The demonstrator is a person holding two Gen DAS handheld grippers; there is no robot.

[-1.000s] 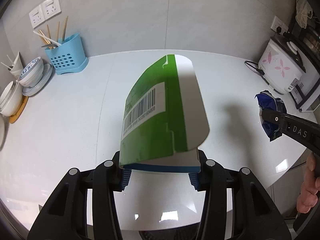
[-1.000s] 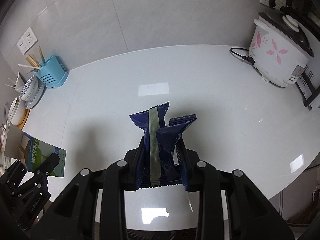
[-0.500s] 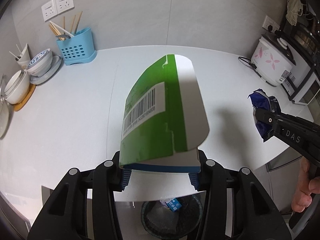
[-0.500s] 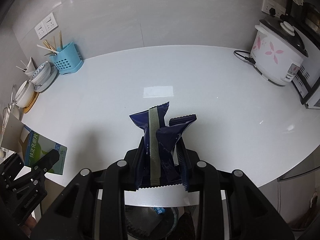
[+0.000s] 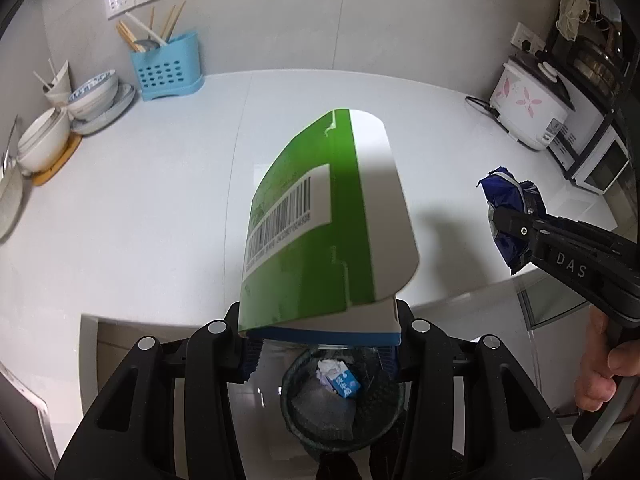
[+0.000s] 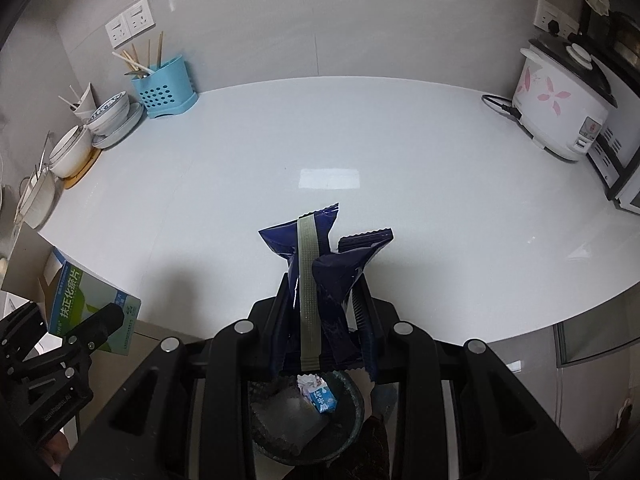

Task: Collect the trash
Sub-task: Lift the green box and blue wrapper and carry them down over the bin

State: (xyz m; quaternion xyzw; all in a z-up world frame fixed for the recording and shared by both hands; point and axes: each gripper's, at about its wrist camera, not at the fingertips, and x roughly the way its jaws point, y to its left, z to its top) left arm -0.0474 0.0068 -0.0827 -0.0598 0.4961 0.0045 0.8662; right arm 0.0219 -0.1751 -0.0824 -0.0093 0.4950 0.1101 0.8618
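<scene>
The left tongs (image 5: pixel 320 344) pinch the bottom edge of a green and white carton (image 5: pixel 320 232), which rises from between the fingers into the centre of the left wrist view, barcode side up. In the right wrist view the same carton (image 6: pixel 88 304) shows at lower left, gripped by those tongs (image 6: pixel 94 322).

The right tongs (image 6: pixel 324 320) are clamped on dark blue snack wrappers (image 6: pixel 320 272) that stand up from between the fingers at centre frame; in the left wrist view the wrappers (image 5: pixel 508 216) and those tongs (image 5: pixel 516 232) sit at right, with the person's hand (image 5: pixel 600 376) on the grip at lower right.

Below each pair of tongs, at the bottom of both frames, lies a round dark trash bin (image 5: pixel 296 420) on the floor, holding a small blue and white carton (image 5: pixel 346 384) and crumpled paper (image 5: pixel 330 368).

Beyond stretches the white bench (image 6: pixel 320 140). At upper left are a blue utensil holder (image 6: pixel 164 90) and stacked bowls (image 6: pixel 112 114); at upper right a white rice cooker (image 6: pixel 560 104).
</scene>
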